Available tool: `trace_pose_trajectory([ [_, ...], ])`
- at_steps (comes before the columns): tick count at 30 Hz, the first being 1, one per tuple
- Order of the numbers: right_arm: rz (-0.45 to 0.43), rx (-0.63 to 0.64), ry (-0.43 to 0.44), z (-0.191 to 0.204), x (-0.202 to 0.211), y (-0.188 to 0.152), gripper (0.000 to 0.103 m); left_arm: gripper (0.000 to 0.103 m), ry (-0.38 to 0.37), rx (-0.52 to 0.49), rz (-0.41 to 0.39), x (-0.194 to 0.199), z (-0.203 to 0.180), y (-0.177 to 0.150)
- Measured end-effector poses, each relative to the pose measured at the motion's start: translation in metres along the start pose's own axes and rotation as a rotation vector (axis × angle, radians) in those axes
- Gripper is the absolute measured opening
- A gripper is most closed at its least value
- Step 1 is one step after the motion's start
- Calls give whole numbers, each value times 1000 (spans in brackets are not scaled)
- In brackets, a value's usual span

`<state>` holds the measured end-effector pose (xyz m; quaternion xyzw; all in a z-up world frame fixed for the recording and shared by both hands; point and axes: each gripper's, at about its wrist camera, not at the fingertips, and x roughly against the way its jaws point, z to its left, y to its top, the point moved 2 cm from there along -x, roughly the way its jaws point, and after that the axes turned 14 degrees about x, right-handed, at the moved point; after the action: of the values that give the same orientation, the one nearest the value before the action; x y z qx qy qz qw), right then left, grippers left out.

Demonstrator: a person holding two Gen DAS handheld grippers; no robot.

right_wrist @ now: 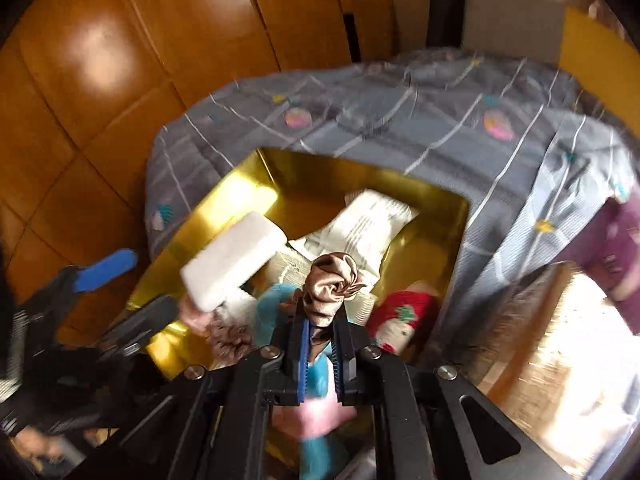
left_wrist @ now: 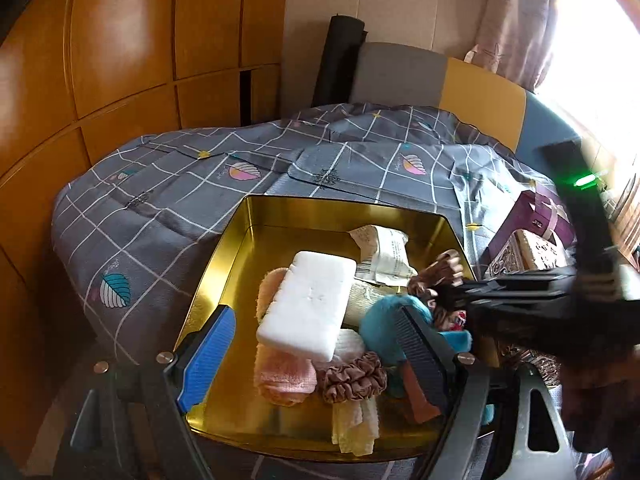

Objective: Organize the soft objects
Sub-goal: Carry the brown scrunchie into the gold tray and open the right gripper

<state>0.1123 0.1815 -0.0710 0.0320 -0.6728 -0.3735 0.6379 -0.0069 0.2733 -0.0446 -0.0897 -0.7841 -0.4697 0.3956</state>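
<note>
Scrunchie point(right_wrist: 334, 280), brown satin, pinched between the closed jaws of the right gripper point(right_wrist: 320, 344) and bunched above the tips, hanging over the gold tin point(left_wrist: 240, 236). Seen from the left wrist at the tin's right edge point(left_wrist: 436, 280), right gripper point(left_wrist: 460, 296) reaching in from the right. Left gripper point(left_wrist: 316, 344) at the tin's near side, jaws wide apart, nothing between the pads. Inside the tin: white sponge point(left_wrist: 308, 304) on top of a pink towel point(left_wrist: 280, 376), second scrunchie point(left_wrist: 352, 376) at the near side, teal plush point(left_wrist: 384, 316) beside it, printed packet point(left_wrist: 384, 252) toward the far wall, cream cloth point(left_wrist: 356, 424) at the near rim. Tin resting on a grey checked bedspread point(left_wrist: 160, 208). Right-wrist view blurred.
</note>
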Motion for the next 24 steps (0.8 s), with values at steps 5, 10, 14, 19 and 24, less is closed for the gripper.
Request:
trace_pose_trajectory([
  [5, 58, -17, -35, -5, -39, 4, 10, 84, 6, 9, 8, -2, 4, 0],
  [10, 42, 29, -60, 2, -43, 6, 15, 84, 10, 22, 14, -4, 4, -1],
  [14, 8, 41, -79, 3, -33, 5, 24, 84, 12, 23, 9, -3, 4, -1],
  [19, -51, 3, -100, 0, -12, -1, 60, 84, 10, 23, -1, 0, 2, -1],
  [24, -123, -10, -153, -1, 20, -7, 69, 84, -5, 11, -14, 7, -3, -1],
])
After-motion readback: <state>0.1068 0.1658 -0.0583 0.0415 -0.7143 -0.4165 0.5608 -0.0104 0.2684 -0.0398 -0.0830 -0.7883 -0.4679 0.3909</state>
